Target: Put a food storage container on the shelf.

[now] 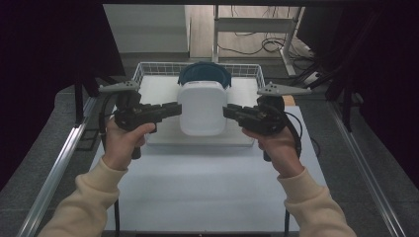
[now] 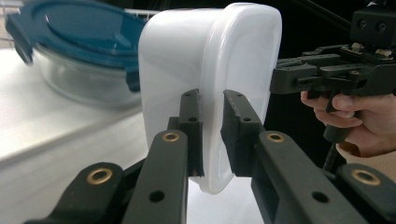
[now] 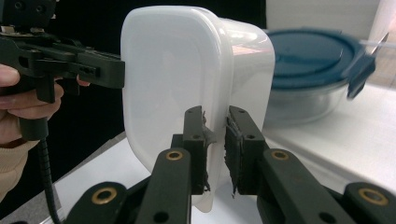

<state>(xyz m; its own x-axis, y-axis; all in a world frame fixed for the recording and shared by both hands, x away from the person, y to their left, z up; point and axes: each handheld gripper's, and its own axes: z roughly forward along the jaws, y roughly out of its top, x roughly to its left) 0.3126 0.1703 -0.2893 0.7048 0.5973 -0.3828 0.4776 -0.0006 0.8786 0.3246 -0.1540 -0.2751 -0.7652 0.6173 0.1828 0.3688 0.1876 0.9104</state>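
My fingers (image 2: 192, 126) on the left gripper (image 2: 212, 133) are matte black, blocky bars with brass-coloured rivets, and they are clamped on the thin rim of the white container (image 2: 205, 74); the edge runs straight down between the two pads. On the right gripper (image 3: 215, 149) the pads (image 3: 233, 149) look worn and ragged, and they pinch the opposite rim of the same container the same way.

The container is a smooth, translucent white plastic box with rounded corners and a slightly flared lip. I hold it off the table, turned on its side, with its broad face toward me in the high view (image 1: 201, 106), one gripper at each side edge.

Just behind the container stands a round clear glass bowl (image 2: 79, 79) closed by a glossy dark blue lid (image 2: 79, 32) with clip tabs. The bowl sits on a pale flat tray inside a white wire basket (image 1: 148, 69), whose thin mesh wall rises on both sides of the container. Under it all is the matte white table (image 1: 207, 182).
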